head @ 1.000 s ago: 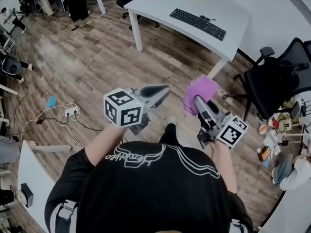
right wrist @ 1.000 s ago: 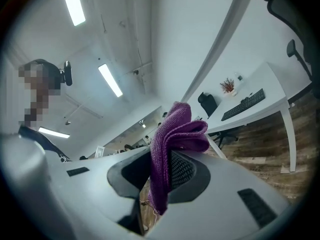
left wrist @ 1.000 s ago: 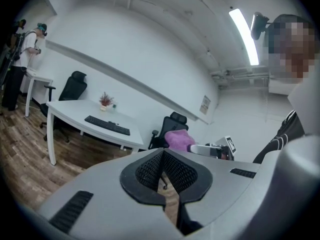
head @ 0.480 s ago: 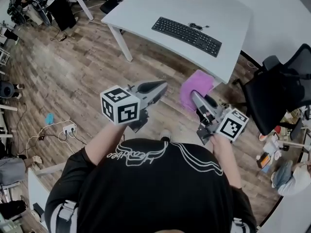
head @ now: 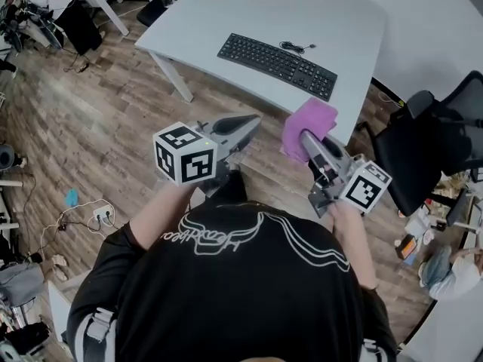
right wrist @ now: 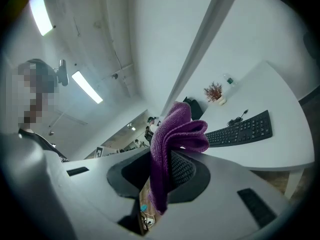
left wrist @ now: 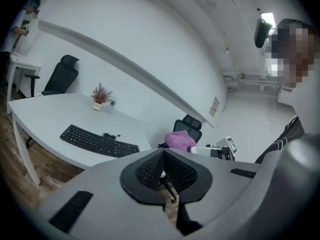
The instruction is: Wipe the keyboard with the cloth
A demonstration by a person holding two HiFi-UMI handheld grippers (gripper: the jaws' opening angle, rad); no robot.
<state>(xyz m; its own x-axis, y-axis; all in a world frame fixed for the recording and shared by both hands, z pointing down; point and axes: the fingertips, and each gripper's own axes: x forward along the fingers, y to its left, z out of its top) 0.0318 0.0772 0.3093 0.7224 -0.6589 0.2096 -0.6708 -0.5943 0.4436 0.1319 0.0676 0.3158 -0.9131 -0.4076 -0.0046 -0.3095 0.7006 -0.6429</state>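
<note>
person is closing in on the table [head: 339,21]. over the last second the keyboard [head: 277,56] is drifting from upper right toward upper centre of the head view, nearer both grippers. right gripper [head: 308,137] is clamping the purple cloth [head: 311,119], now overlapping the table's near edge in frame. left gripper [head: 251,123] is riding with jaws together, empty. the keyboard is lying untouched, so wiping is about to become reachable.

Cloth [head: 313,119], upper right of centre: magenta-purple. Keyboard [head: 277,59]: black, on a pale grey-white surface [head: 226,10]. Floor [head: 98,119]: brown wood-plank grain. Left tool [head: 251,124] and right tool [head: 305,136]: grey shells, black ribbed pads [left wrist: 182,171], black-and-white square markers [head: 186,164]. Chair [head: 426,145], right edge: black. Shirt [head: 241,292]: black with white line print.
</note>
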